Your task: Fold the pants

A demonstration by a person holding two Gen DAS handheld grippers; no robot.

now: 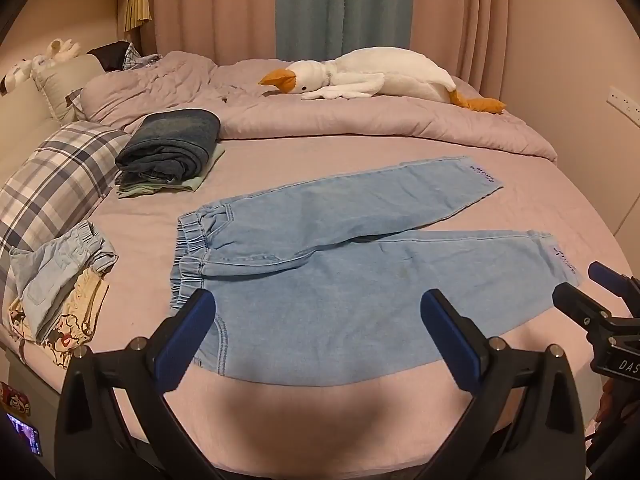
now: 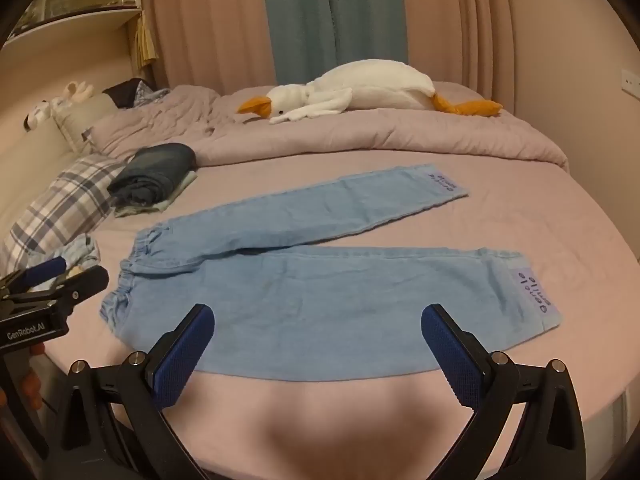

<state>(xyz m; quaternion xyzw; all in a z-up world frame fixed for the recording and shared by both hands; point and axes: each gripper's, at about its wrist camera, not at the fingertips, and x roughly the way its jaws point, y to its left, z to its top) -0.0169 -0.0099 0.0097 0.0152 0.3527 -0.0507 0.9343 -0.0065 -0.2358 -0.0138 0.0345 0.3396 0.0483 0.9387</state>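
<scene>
Light blue denim pants (image 1: 340, 264) lie flat on the pink bed, waistband to the left, legs spread to the right in a V; they also show in the right wrist view (image 2: 320, 292). My left gripper (image 1: 318, 312) is open and empty, hovering over the near edge of the pants by the waistband end. My right gripper (image 2: 318, 320) is open and empty over the near leg. The right gripper shows at the right edge of the left wrist view (image 1: 588, 288). The left gripper shows at the left edge of the right wrist view (image 2: 68, 272).
A folded dark garment pile (image 1: 172, 148) and a plaid pillow (image 1: 52, 176) lie at the left. Folded light clothes (image 1: 60, 292) sit near the left edge. A white goose plush (image 1: 372, 76) lies on the rumpled duvet (image 1: 360, 124) at the back. Curtains hang behind.
</scene>
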